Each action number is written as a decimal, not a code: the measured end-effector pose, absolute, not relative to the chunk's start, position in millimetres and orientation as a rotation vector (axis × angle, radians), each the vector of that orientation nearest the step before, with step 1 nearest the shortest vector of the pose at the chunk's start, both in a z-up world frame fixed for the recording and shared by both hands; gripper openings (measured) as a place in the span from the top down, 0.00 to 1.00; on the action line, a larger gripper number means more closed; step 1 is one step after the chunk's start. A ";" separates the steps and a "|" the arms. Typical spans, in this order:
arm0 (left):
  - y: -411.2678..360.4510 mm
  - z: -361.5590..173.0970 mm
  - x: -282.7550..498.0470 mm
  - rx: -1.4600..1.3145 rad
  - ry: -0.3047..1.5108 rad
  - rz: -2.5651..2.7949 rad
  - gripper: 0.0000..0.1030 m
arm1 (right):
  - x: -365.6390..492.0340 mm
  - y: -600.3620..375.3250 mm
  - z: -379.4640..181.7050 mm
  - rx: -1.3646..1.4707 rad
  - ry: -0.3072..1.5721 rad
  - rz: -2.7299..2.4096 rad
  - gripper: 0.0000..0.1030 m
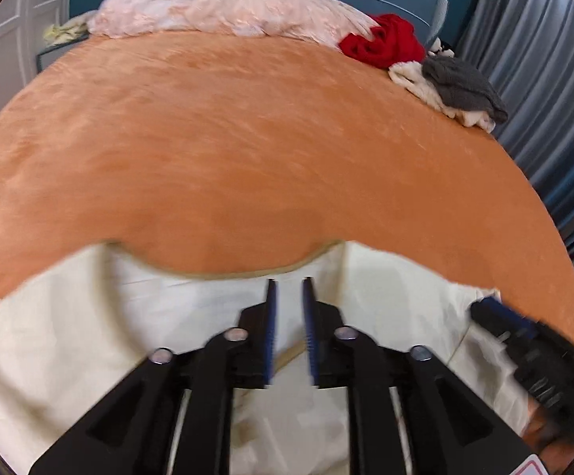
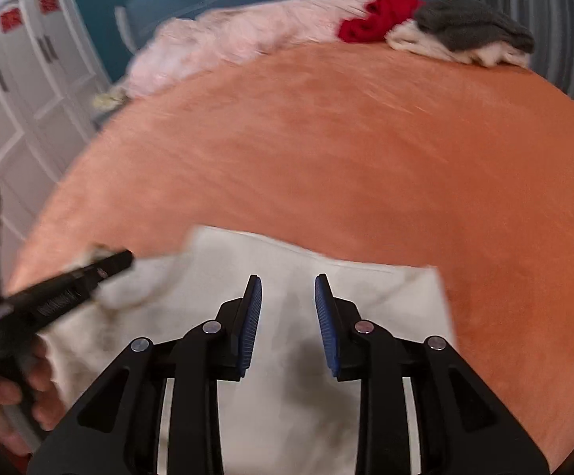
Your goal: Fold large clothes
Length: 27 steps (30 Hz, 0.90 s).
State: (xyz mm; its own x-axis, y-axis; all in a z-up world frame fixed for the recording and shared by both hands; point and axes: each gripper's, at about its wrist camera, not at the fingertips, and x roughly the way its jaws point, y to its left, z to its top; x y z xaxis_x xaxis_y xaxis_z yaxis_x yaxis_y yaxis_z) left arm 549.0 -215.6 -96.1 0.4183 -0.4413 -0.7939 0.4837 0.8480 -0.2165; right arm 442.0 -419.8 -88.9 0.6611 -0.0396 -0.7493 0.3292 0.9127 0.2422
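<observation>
While both tongs (image 1: 289,283) (image 2: 287,279) gape empty, cream garment (image 2: 306,356) lies beneath.

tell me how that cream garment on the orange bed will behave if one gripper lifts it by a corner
The cream garment is probably floppy: it lies flat with soft creases, and its edge bunches near the left gripper, so a lifted corner would likely sag. It looks thin, so likely light. The plush orange bedspread may drag on it rather than let it slide.
</observation>
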 end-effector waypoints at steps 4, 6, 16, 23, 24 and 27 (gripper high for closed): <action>-168.4 -97.0 543.6 0.135 0.966 -0.520 0.81 | 462.0 -358.9 -86.1 0.322 0.890 -0.030 0.74; -150.2 -108.1 543.0 0.183 0.980 -0.496 0.81 | 474.6 -329.3 -98.2 0.268 0.932 0.030 0.77; -139.7 -146.6 553.6 0.214 0.979 -0.501 1.00 | 514.3 -306.5 -140.1 0.163 1.003 -0.006 1.00; -145.7 -156.8 573.0 0.159 0.963 -0.452 1.00 | 513.9 -314.5 -150.9 0.161 0.960 -0.081 1.00; -146.3 -159.2 574.9 0.149 0.956 -0.446 1.00 | 513.7 -314.5 -151.8 0.156 0.957 -0.083 1.00; -147.3 -161.8 576.3 0.134 0.942 -0.438 1.00 | 514.4 -315.3 -154.8 0.164 0.947 -0.082 1.00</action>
